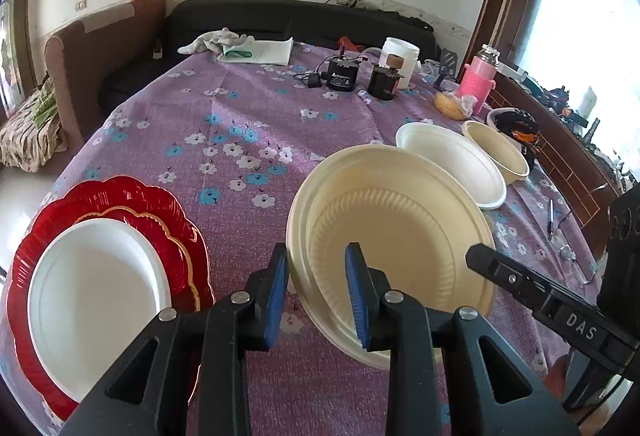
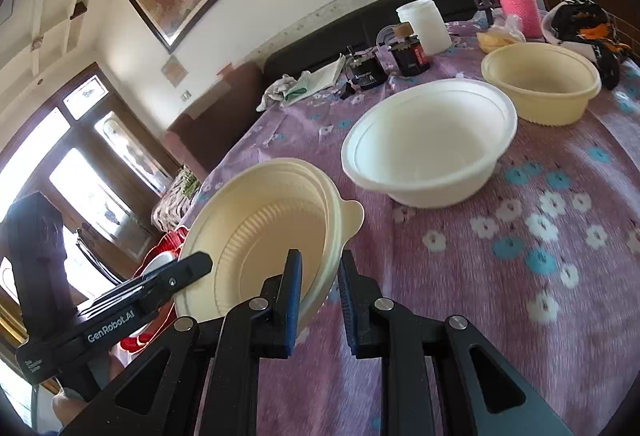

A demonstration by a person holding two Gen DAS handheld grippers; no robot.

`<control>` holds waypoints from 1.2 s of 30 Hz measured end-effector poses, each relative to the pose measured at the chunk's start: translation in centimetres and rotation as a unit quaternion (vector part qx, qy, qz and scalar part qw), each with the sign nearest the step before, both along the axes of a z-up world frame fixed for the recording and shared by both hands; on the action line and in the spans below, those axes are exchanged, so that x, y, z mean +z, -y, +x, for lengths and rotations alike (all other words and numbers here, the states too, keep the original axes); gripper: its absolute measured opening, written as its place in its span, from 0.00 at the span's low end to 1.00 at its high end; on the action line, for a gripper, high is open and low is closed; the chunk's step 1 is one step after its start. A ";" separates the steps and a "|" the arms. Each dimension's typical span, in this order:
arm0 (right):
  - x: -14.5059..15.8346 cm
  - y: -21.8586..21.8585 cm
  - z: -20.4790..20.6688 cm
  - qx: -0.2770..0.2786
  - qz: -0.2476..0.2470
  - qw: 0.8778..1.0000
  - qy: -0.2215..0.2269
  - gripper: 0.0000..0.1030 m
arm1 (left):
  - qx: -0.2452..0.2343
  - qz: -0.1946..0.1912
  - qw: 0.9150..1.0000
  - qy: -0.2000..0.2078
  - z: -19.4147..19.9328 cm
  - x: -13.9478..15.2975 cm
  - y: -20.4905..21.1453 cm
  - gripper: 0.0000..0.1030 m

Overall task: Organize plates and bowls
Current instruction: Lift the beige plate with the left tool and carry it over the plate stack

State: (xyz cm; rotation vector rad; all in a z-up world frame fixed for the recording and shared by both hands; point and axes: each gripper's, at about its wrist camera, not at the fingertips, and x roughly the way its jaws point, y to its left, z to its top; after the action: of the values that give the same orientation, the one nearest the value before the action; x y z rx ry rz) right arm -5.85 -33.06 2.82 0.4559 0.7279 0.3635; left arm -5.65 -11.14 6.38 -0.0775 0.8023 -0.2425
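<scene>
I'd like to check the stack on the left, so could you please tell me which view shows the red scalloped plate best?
The left wrist view: the red scalloped plate shows almost whole, a white plate on it. The right wrist view shows only a red sliver behind the cream plate.

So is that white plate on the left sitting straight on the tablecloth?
No, the white plate rests on top of a red scalloped plate, which is what lies on the purple flowered tablecloth.
</scene>
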 end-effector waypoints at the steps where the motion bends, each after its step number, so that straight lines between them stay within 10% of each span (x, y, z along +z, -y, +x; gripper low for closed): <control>1: 0.1 -0.1 -0.2 -0.002 -0.003 1.000 -0.003 0.20 | -0.002 0.000 1.000 0.001 -0.2 0.0 0.0 0.26; 36: 3.9 -6.2 -2.9 0.019 -0.021 0.998 -0.049 0.21 | 0.017 -0.038 0.999 0.034 -3.7 2.3 -6.4 0.35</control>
State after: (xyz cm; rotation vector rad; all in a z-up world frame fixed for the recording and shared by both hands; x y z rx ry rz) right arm -8.78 -26.90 6.73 0.4235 0.8384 0.3621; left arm -9.30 -4.77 8.68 -0.1544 0.7235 -0.2428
